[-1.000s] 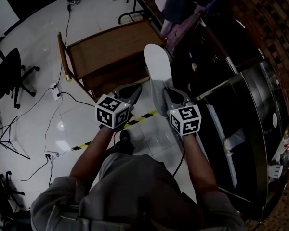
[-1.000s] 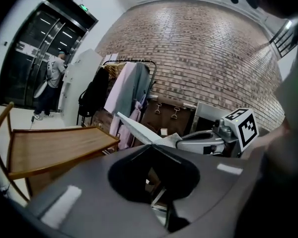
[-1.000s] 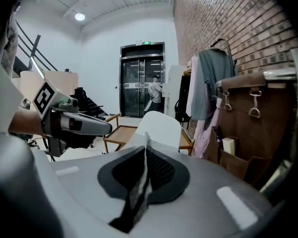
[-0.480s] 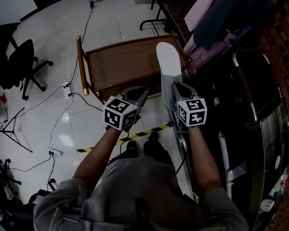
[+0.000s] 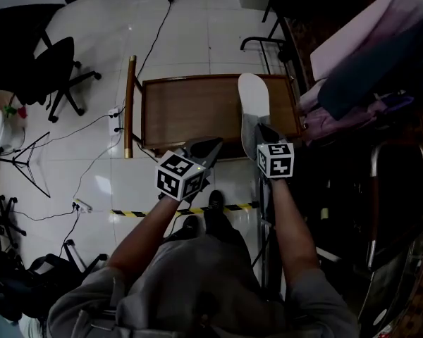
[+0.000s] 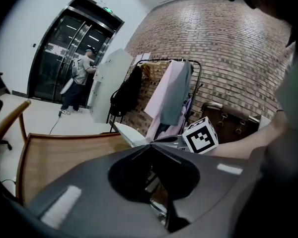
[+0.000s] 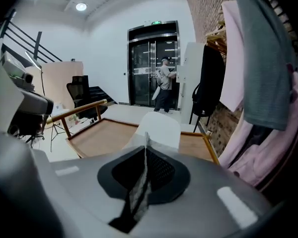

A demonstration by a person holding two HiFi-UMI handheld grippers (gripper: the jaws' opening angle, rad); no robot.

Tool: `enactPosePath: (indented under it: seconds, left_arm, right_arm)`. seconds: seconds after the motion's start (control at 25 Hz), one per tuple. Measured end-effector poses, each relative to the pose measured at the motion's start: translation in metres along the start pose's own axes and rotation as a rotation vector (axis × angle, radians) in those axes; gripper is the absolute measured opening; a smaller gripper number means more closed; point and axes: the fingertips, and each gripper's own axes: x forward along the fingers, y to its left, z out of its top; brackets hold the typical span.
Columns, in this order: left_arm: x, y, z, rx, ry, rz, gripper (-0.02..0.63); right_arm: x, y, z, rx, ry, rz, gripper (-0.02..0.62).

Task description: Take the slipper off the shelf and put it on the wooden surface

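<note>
Sticking out ahead of R claw (image 5: pixel 258 134), slipper (image 5: pixel 254 98) pinched at 1 end, over wooden surface (image 5: pixel 190 110); L claw (image 5: pixel 210 146) closed, empty.

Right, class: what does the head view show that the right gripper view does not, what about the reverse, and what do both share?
Head view only: the yellow-and-black striped floor tape and thin black floor cables. Right gripper view only: tall glass double doors, a person standing at them, and the right gripper with its jaws shut on the thin edge of the flat white slipper. Both: that slipper, held over the brown wooden surface with a raised rim.
</note>
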Motion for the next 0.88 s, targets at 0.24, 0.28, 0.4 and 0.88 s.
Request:
enactPosePath:
  seconds: [0.24, 0.28, 0.4, 0.88]
  left_arm:
    - [0.021, 0.037, 0.006, -0.047, -0.01, 0.071, 0.005]
    - [0.021, 0.042, 0.005, -0.055, -0.01, 0.081, 0.005]
    - [0.023, 0.053, -0.001, -0.084, -0.005, 0.107, 0.005]
    - [0.036, 0.057, 0.0, -0.106, -0.007, 0.124, 0.005]
  right_arm:
    - [0.066, -0.018, -0.009, -0.045, 0.081, 0.031, 0.009]
    - [0.073, -0.018, -0.011, -0.053, 0.091, 0.037, 0.009]
    - [0.091, -0.014, -0.02, -0.078, 0.123, 0.053, 0.011]
    - [0.104, -0.005, -0.029, -0.033, 0.144, 0.151, 0.092]
